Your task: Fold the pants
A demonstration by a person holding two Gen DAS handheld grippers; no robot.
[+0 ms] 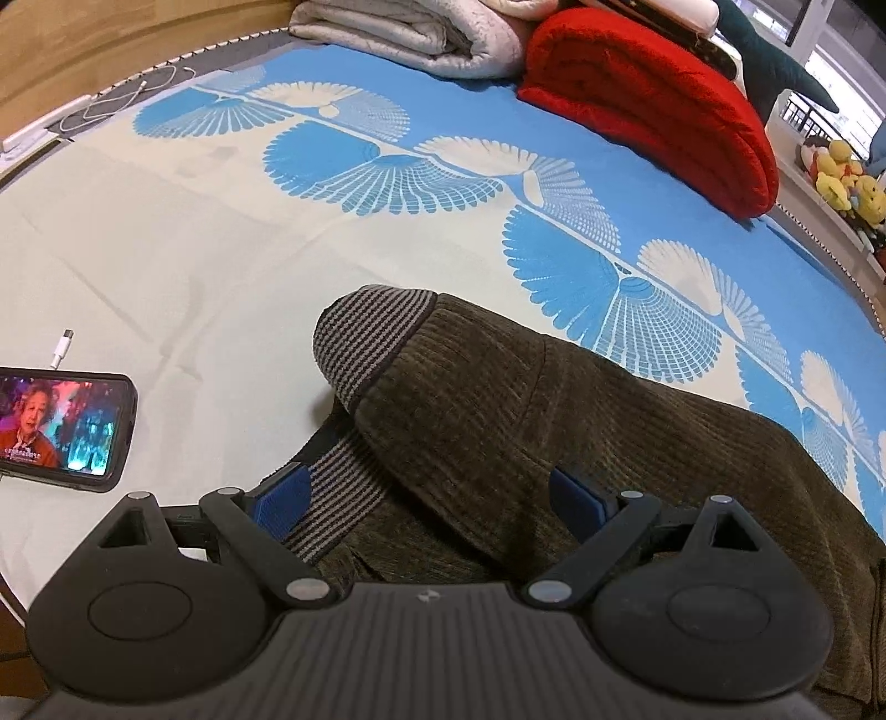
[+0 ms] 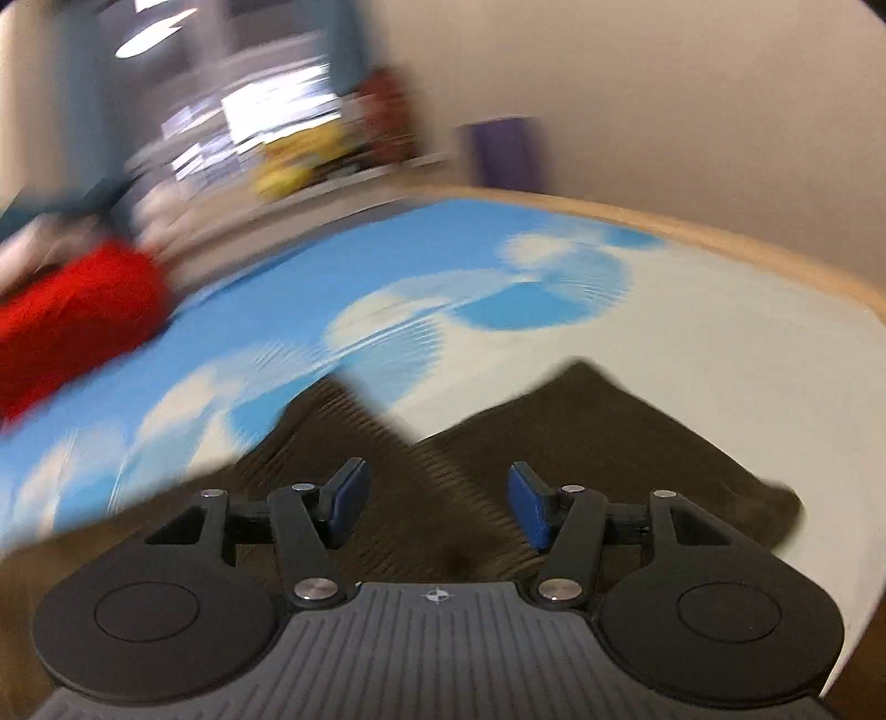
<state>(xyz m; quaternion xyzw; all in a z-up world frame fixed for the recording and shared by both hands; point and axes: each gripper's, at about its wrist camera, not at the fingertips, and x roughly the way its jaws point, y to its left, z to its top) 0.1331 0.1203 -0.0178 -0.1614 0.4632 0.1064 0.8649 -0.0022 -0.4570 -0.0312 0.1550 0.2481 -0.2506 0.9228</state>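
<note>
Dark olive corduroy pants with a striped grey waistband lie on the bed, folded over and humped. My left gripper is open, its blue pads on either side of the humped cloth near the waistband, not clamped. In the blurred right wrist view the pants lie under my right gripper, which is open with a wide gap between its blue pads and holds nothing.
The bedsheet is cream and blue with fan patterns. A phone playing video lies at the left with a cable end. A red blanket and grey quilt sit at the far side. Yellow plush toys are at the right.
</note>
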